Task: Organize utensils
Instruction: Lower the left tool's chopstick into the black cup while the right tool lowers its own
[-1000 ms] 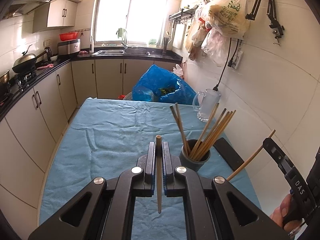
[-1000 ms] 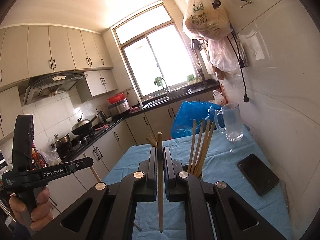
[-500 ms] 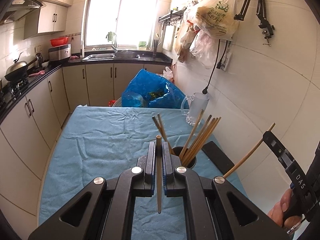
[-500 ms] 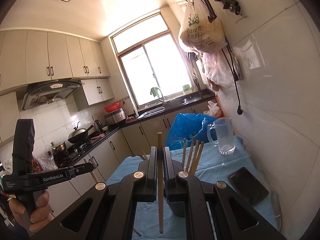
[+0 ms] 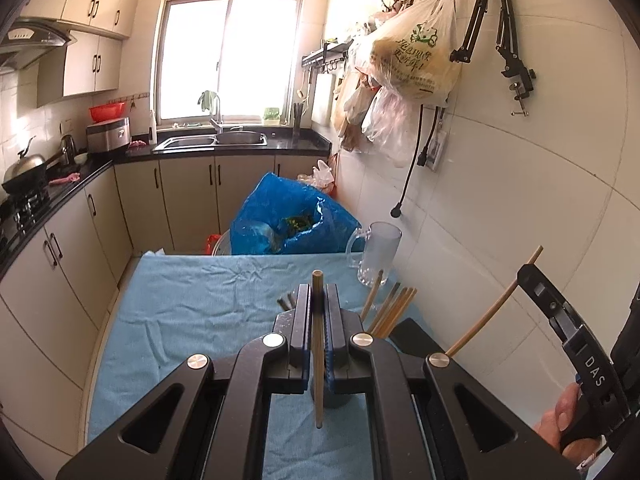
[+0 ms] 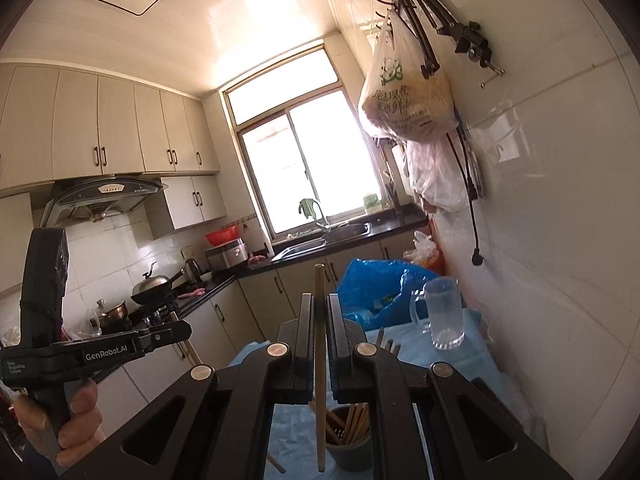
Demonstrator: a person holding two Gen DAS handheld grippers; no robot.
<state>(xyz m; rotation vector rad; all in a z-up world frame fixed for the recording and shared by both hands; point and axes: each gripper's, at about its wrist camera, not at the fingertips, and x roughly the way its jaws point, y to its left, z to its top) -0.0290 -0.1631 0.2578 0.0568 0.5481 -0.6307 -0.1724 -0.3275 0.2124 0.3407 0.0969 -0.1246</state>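
Left gripper [image 5: 318,312] clamped on chopstick [image 5: 317,356]; right gripper [image 6: 320,320] clamped on another chopstick [image 6: 320,368], above cup [image 6: 350,446].

Left wrist cam sits above the table [image 5: 192,312], pitched down along its fingers, holder cup [image 5: 334,396] close underneath, window [image 5: 232,56] far ahead. Right wrist cam sits right of it, tilted up toward the ceiling and window [image 6: 304,172], cup [image 6: 348,452] at bottom edge. Shared: cup, glass mug [image 5: 378,254] [image 6: 442,312], blue bag [image 5: 288,220] [image 6: 372,292], window.
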